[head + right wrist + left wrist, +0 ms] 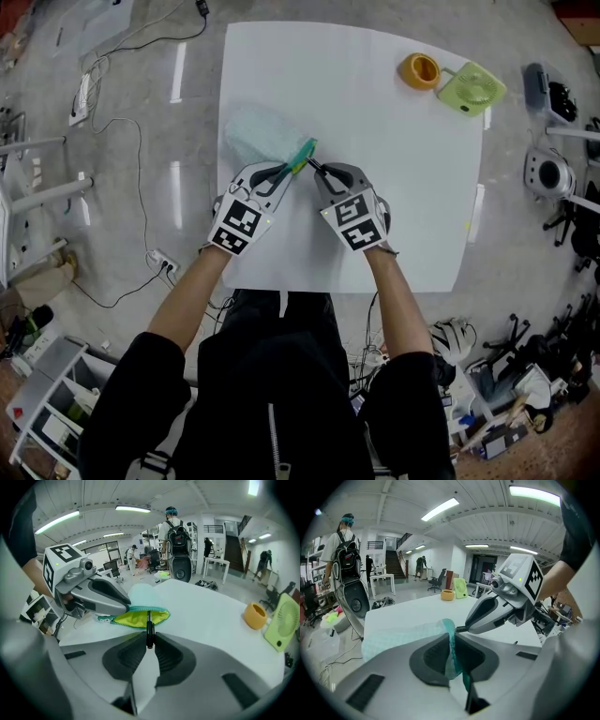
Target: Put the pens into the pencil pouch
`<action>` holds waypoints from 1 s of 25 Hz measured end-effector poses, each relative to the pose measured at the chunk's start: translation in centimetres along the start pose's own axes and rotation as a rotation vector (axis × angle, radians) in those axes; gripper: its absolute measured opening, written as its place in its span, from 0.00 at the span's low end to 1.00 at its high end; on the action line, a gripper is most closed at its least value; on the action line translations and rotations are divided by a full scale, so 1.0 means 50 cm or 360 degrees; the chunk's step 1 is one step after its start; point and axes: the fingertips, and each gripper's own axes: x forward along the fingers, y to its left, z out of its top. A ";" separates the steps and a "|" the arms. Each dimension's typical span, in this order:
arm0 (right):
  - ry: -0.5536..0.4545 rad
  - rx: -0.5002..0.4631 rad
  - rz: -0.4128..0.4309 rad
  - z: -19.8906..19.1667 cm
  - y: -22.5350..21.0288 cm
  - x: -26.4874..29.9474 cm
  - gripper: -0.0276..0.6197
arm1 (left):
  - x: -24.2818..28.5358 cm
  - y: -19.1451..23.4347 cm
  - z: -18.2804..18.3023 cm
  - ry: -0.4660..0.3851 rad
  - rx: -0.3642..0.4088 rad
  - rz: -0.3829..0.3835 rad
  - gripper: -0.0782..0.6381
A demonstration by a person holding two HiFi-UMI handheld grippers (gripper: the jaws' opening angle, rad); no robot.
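The pale teal pencil pouch [260, 134] lies on the white table [394, 187], its mouth turned toward me. My left gripper [286, 170] is shut on the teal rim of that mouth; in the left gripper view the fabric [451, 641] runs up between the pads. My right gripper [317, 170] is shut on a thin black pen [149, 629]. The pen points ahead, its tip at the pouch's open mouth, where the yellow lining [133, 618] shows. The two grippers sit close together at the mouth's near side. How far the pen reaches inside is hidden.
An orange cup [419, 70] and a small green fan [472, 87] stand at the table's far right corner. Cables and a power strip [161, 261] lie on the floor to the left. People stand far off in the room behind.
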 end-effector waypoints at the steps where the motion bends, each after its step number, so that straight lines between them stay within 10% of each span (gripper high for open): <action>1: -0.0001 0.0004 -0.0001 0.002 0.000 0.002 0.14 | 0.000 -0.001 0.000 -0.0002 -0.0001 -0.0003 0.18; 25: -0.0212 0.0019 0.0029 0.072 -0.002 0.039 0.14 | 0.005 -0.005 0.016 -0.0036 -0.0050 -0.0108 0.18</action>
